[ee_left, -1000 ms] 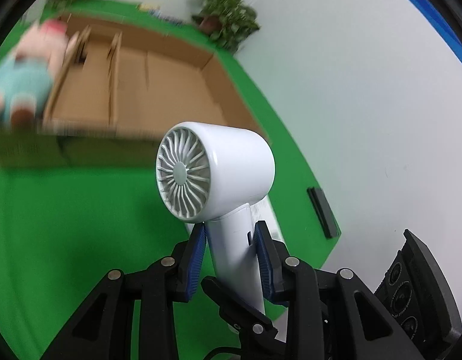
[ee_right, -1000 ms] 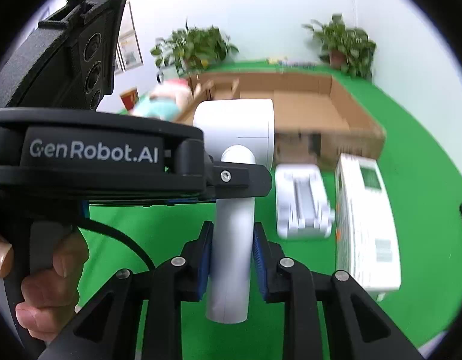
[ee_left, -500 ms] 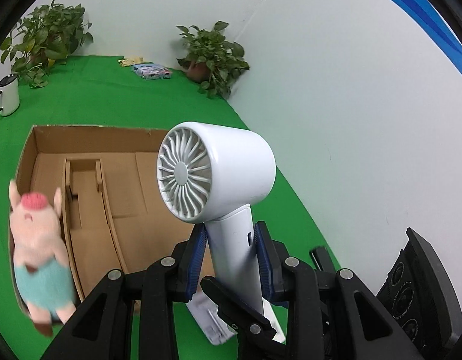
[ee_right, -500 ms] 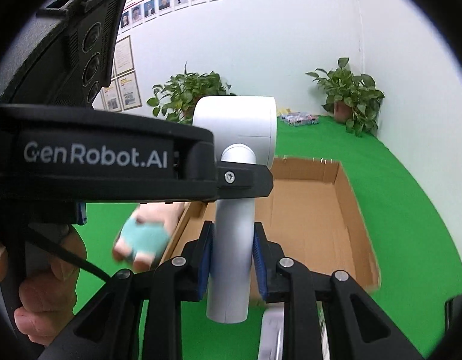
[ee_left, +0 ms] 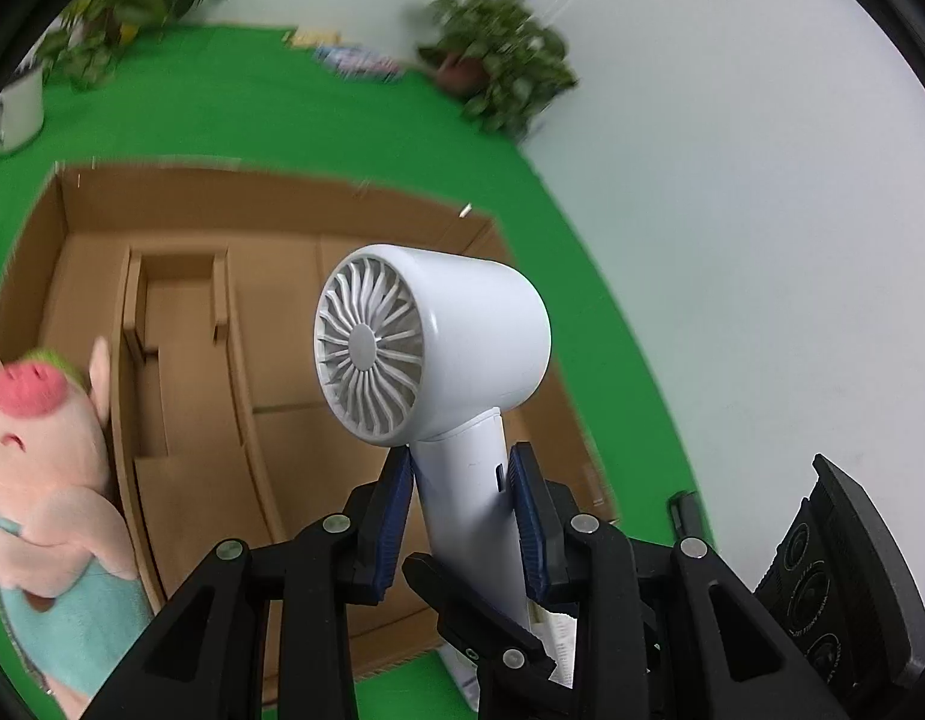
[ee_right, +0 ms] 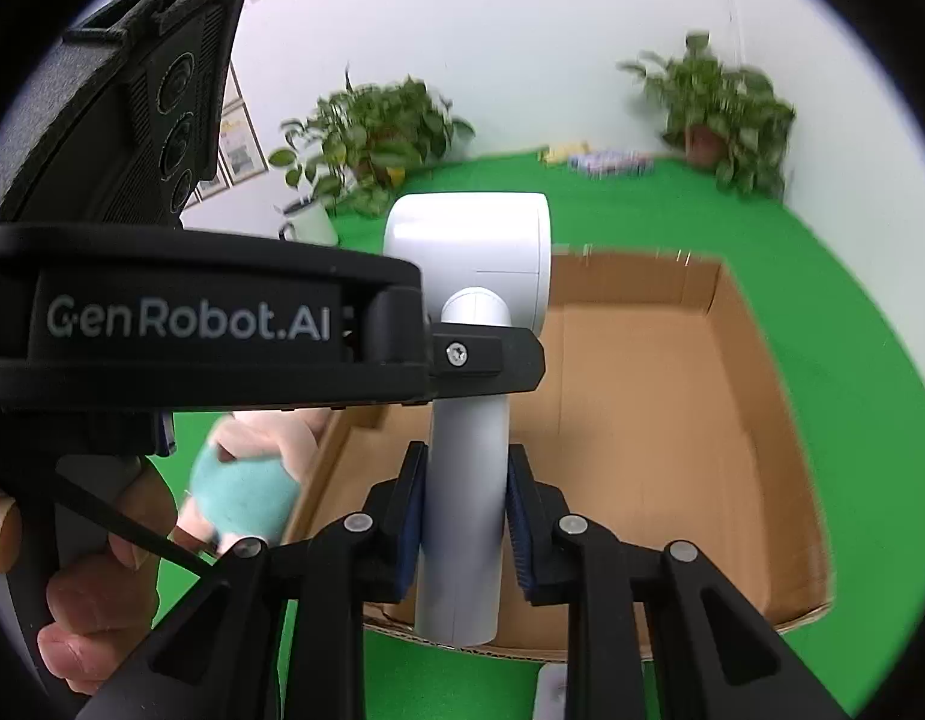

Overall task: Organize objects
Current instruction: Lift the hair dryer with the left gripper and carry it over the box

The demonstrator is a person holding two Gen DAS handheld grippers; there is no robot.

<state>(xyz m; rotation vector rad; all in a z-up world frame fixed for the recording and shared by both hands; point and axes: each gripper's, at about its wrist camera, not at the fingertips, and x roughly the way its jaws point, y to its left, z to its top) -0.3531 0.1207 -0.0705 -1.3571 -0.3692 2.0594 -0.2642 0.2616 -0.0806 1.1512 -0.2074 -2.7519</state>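
Two grippers share one load: we have the white hair dryer (ee_left: 438, 348) by its handle, the left gripper (ee_left: 462, 516) clamped just under the head and the right gripper (ee_right: 465, 516) clamped lower on the same handle, blue pads pressed against both sides. It hangs in the air, head up, over the near part of an open cardboard box (ee_right: 672, 420).

Box interior looks bare apart from a cardboard divider (ee_left: 174, 324) on its left side; nothing packed in it that we can see. A plush pig (ee_left: 48, 468) in a teal outfit sits at the box's left wall; whether inside or just outside, we cannot tell. We judge the job early: dryer carried but not yet set down, pig still loose.

Surface is a green cloth (ee_right: 822, 276), worktop or floor we cannot say. Beyond it, a white wall, potted plants (ee_right: 726, 114), a white mug (ee_left: 21, 111), and framed pictures on the wall.
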